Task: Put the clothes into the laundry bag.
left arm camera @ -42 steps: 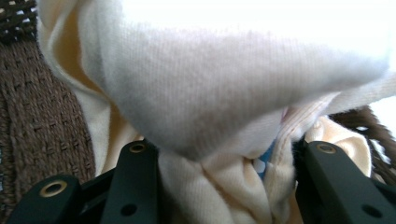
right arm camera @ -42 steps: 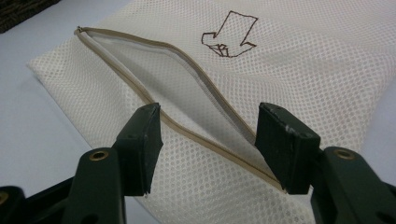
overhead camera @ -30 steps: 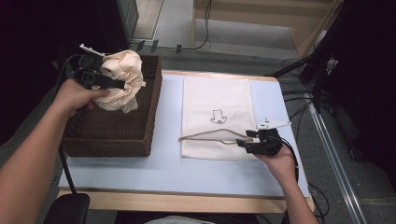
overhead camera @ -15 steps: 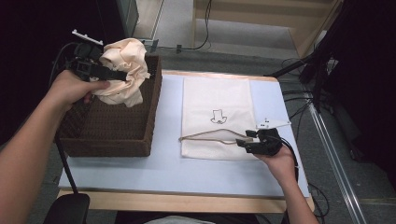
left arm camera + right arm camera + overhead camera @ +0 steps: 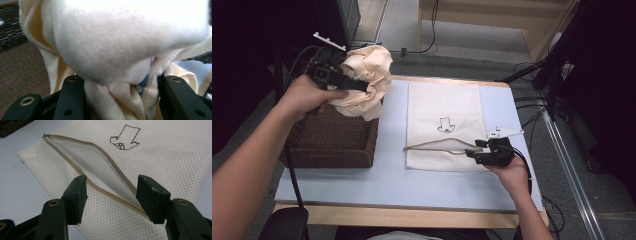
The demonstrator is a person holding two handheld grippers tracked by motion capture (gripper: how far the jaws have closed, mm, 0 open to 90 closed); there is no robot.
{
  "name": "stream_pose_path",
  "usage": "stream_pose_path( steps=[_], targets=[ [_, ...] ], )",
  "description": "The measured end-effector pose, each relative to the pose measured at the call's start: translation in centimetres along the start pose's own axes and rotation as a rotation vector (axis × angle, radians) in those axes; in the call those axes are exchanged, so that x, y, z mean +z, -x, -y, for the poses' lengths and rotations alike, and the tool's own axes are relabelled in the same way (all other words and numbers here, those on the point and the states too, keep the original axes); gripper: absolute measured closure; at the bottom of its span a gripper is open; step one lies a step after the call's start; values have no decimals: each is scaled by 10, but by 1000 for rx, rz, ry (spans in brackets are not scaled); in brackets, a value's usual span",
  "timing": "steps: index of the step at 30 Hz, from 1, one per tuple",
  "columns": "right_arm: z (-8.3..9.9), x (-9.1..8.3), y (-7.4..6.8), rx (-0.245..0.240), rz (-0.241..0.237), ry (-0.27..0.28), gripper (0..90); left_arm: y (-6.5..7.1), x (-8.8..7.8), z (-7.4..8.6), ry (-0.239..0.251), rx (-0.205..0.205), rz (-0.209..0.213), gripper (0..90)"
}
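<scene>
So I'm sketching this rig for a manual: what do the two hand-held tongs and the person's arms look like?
Both the left tongs and the right tongs are black, with two blocky jaws that show brass-ringed screw holes in the gripper views. Each carries a pale flat plate on top and trails a black cable. The forearms are bare; no sleeves or gloves show.

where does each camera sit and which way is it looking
high view: above the person's side, looking forward and down on the table; both forearms show.
left gripper view: on the left gripper, facing the cream garment it grips.
right gripper view: on the right gripper, facing the mesh bag.
Shared: high and right gripper views show the bag's open zipper.
</scene>
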State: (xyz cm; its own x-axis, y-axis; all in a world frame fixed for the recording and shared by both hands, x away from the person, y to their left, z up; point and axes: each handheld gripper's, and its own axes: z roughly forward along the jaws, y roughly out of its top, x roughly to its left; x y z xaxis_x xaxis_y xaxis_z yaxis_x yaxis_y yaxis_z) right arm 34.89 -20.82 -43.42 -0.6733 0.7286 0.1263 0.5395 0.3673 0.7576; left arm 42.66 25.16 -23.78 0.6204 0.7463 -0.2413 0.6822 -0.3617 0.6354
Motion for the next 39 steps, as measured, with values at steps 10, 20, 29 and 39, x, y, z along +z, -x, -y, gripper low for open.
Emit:
stream_pose_path(
  steps=[10,20,29,39],
  targets=[
    [0,-2,1,1,3,5,437,51,21,-2,-22,96,107,548],
    [1,-2,2,-3,33,1,458,81,38,9,-38,144,156,545],
    [2,-4,5,27,41,10,464,90,53,27,-61,159,180,538],
    [1,-2,3,41,27,12,461,110,76,45,-65,241,202,542]
  ],
)
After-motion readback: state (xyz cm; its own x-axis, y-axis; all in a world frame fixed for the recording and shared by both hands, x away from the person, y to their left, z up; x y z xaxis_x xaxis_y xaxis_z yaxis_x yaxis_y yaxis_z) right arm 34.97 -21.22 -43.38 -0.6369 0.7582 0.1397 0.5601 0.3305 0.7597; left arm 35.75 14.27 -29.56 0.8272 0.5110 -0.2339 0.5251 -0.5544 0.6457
